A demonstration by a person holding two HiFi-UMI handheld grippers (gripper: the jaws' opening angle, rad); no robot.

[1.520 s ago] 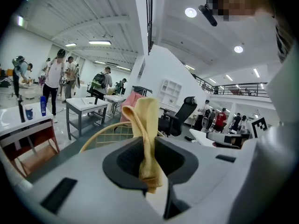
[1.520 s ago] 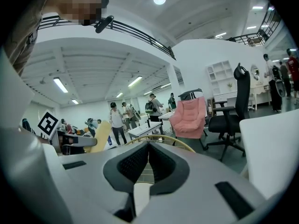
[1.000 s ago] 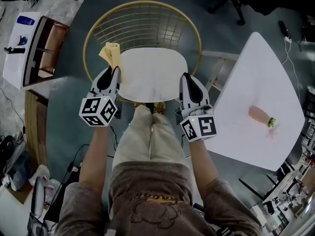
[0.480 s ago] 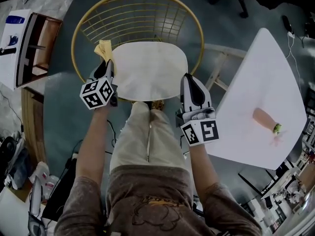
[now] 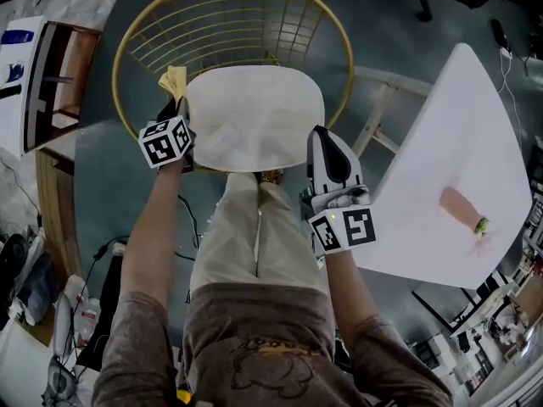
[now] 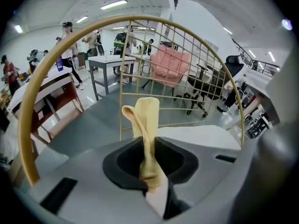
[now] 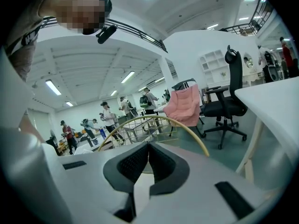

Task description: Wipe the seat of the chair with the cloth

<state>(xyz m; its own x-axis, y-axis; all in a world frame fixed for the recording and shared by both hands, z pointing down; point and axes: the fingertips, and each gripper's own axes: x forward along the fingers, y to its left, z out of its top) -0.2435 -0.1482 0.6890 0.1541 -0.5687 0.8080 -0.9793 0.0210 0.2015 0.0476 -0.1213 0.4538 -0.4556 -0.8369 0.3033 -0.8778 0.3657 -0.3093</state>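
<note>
Right now L claw [image 5: 181, 107] is clamped on the yellow cloth [image 5: 174, 81]. The cloth sticks up past the claw's tips, at the back-left edge of the seat [image 5: 254, 117] and just inside the gold wire backrest [image 5: 233, 15]. R claw [image 5: 321, 136] has its jaws pressed together w/ nothing btwn them, by the seat's front-right corner. White counter [image 5: 441, 142] stands off to the right.

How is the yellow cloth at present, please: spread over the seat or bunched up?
Bunched up: the left hand-held gripper pinches the cloth as a folded strip standing past its jaws, beside the seat.
</note>
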